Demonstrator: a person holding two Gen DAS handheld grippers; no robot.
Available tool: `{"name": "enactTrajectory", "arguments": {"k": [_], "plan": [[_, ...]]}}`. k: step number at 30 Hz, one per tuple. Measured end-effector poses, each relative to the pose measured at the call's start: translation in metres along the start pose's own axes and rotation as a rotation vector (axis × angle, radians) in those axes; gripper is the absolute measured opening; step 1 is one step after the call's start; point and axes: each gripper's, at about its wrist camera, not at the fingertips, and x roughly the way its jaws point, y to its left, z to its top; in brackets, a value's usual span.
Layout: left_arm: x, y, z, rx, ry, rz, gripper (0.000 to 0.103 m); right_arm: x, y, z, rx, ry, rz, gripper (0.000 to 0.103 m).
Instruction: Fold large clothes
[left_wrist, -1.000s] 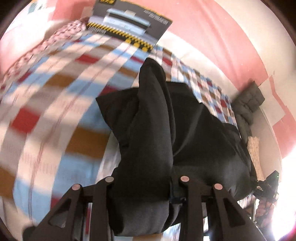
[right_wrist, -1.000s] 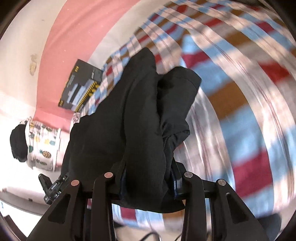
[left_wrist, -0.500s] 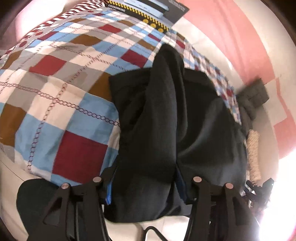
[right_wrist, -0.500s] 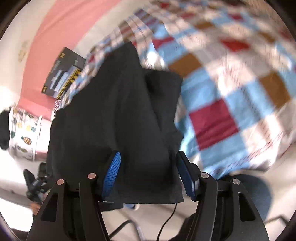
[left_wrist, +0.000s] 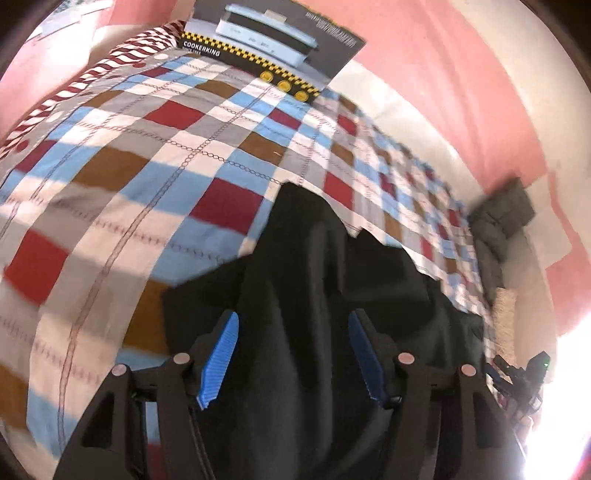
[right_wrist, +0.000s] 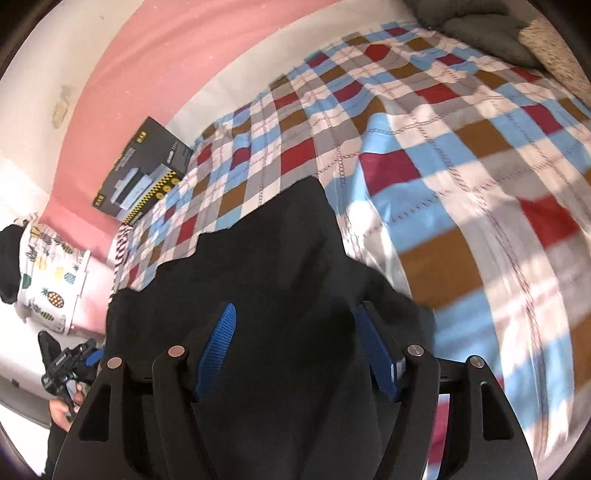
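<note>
A big black piece of clothing (left_wrist: 317, 295) is lying on a bed (left_wrist: 155, 173), at the near edge of it. The bed is covered with a checked sheet in red, blue, brown, grey and white. The cloth is bunched up into a tall fold in the middle, and flatter parts are spread out on both sides.

The left hand-held gripper (left_wrist: 291, 354) is pointed down at the cloth. Its jaws have just been opening. The blue pads (left_wrist: 218, 358) are seen wide apart, and the black fold is lying between them. The cloth is not squeezed by the pads, so nothing is gripped.

The right hand-held gripper (right_wrist: 295, 350) is pointed down at the same cloth (right_wrist: 280, 266) from the other side. Its jaws have just been opening too. Its blue pads (right_wrist: 216, 350) are spread wide, with the black cloth between them but not pinched.

A dark box (left_wrist: 273, 40) with a yellow and black stripe is seen at the far edge of the bed, next to the pink wall (left_wrist: 443, 74). Grey pillows (left_wrist: 498, 221) are lying at one end of the bed. In the right view, a cloth with pineapples on it (right_wrist: 51, 277) is seen beside the bed, and a hand (right_wrist: 62, 406) is seen low down on the other gripper.
</note>
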Motion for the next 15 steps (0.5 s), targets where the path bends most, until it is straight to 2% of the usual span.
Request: {"name": "enactTrajectory", "arguments": {"k": [5, 6, 7, 8, 10, 13, 15], "plan": [[0.053, 0.004, 0.022, -0.027, 0.08, 0.014, 0.064, 0.046, -0.013, 0.023, 0.064, 0.08, 0.031, 0.067], [0.06, 0.004, 0.022, -0.027, 0.092, 0.009, 0.064, 0.051, -0.014, 0.024, 0.079, 0.09, 0.027, 0.053], [0.061, 0.002, 0.022, -0.013, 0.08, 0.022, 0.053, 0.051, -0.012, 0.024, 0.081, 0.078, 0.016, 0.037], [0.06, -0.004, 0.021, 0.012, 0.061, 0.037, 0.038, 0.048, -0.008, 0.026, 0.069, 0.06, -0.003, 0.018], [0.049, -0.015, 0.023, 0.057, -0.008, 0.062, 0.025, 0.035, -0.001, 0.028, 0.054, -0.001, -0.02, 0.016], [0.035, -0.027, 0.032, 0.101, -0.115, 0.068, 0.023, 0.018, 0.013, 0.033, 0.023, -0.098, -0.083, 0.015], [0.049, -0.032, 0.032, 0.151, -0.135, 0.123, 0.023, 0.031, 0.018, 0.034, -0.012, -0.104, -0.155, 0.015]]}}
